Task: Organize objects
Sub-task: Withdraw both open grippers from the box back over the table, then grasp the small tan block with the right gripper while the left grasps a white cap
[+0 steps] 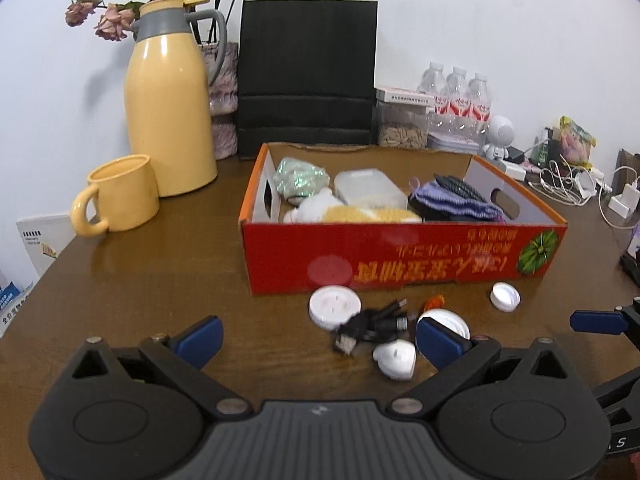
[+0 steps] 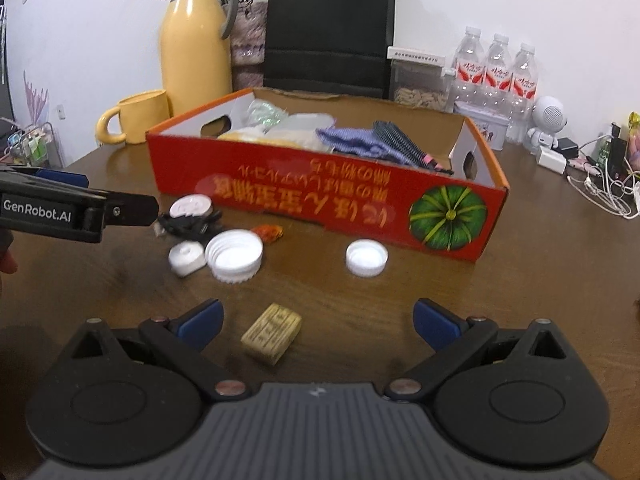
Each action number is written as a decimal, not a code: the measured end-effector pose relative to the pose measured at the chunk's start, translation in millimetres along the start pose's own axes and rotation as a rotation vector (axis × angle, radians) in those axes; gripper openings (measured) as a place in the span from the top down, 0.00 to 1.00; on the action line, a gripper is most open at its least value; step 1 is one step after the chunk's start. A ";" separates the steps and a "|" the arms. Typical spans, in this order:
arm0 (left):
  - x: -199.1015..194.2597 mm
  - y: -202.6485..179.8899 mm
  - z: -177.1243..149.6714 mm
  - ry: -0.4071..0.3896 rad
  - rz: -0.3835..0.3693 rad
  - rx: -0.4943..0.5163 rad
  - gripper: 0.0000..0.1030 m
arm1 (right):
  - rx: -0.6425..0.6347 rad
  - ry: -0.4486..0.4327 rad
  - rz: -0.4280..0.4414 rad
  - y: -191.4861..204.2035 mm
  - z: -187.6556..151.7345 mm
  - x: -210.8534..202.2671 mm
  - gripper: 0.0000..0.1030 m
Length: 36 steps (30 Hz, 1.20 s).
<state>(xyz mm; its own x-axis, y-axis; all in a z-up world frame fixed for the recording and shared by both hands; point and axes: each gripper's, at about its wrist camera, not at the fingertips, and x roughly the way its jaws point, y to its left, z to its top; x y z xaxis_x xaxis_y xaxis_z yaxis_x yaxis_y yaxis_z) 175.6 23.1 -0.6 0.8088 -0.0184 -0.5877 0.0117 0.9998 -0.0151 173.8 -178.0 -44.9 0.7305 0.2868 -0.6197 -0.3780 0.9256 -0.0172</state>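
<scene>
A red cardboard box (image 1: 400, 256) stands mid-table and holds a plush toy, a clear container, purple knitwear and a black brush. In front of it lie a white disc (image 1: 334, 306), a black cable (image 1: 372, 328), a small white case (image 1: 396, 360), a large white lid (image 2: 234, 254), a small white cap (image 2: 366, 258) and an orange scrap (image 2: 270, 232). My left gripper (image 1: 318, 338) is open, low over the table, with the cable and the case between its fingers. My right gripper (image 2: 317, 320) is open around a beige block (image 2: 272, 332) lying on the table.
Behind the box stand a yellow thermos jug (image 1: 168, 112), a yellow mug (image 1: 120, 196), a black paper bag (image 1: 308, 72) and water bottles (image 1: 460, 96). Chargers and white cables (image 1: 568, 188) crowd the right edge of the table.
</scene>
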 end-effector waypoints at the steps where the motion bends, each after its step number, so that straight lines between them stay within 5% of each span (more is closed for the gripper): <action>1: -0.7 -0.1 -2.4 0.004 0.000 0.000 0.00 | 0.000 0.004 0.002 1.1 -1.7 0.2 0.00; 5: -2.0 -1.9 -9.7 0.024 -0.001 0.002 0.00 | -0.004 0.014 0.018 4.6 -6.1 1.6 0.09; 7: -2.4 -3.6 -12.7 0.031 -0.004 0.004 0.00 | -0.001 0.024 0.050 5.2 -7.1 3.6 0.35; 8: -2.7 -4.7 -13.8 0.034 -0.006 0.006 0.00 | -0.001 0.027 0.067 5.2 -7.8 3.9 0.40; 10: -2.9 -7.1 -15.1 0.038 -0.008 0.009 0.00 | -0.009 0.012 0.088 7.2 -8.2 0.6 0.71; 11: -3.1 -8.5 -15.6 0.039 -0.011 0.010 0.00 | -0.004 0.009 0.109 6.5 -8.0 -0.6 0.73; 17: 1.5 -22.3 -15.9 0.051 -0.021 0.027 0.03 | 0.022 -0.007 0.109 -3.8 -11.2 -3.6 0.74; 24: 18.5 -35.1 -15.4 0.087 -0.020 0.011 0.22 | 0.057 -0.028 0.045 -29.0 -13.8 -3.8 0.73; 30: 30.2 -45.9 -14.3 0.096 -0.004 0.020 0.48 | 0.066 -0.034 0.042 -35.4 -16.3 -2.5 0.73; 33: 30.1 -49.1 -14.7 0.083 -0.011 0.024 0.75 | 0.070 -0.036 0.048 -35.2 -16.6 -2.9 0.73; 36: 27.2 -49.6 -15.8 0.078 -0.043 0.012 0.78 | 0.073 -0.036 0.054 -35.5 -16.9 -3.0 0.73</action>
<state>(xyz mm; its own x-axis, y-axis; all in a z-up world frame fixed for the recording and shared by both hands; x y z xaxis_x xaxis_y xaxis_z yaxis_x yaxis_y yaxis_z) 187.7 -27.1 -28.6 0.7591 -0.0607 -0.6481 0.0522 0.9981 -0.0323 175.5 -215.9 -55.6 0.7303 0.3443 -0.5900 -0.3759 0.9237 0.0738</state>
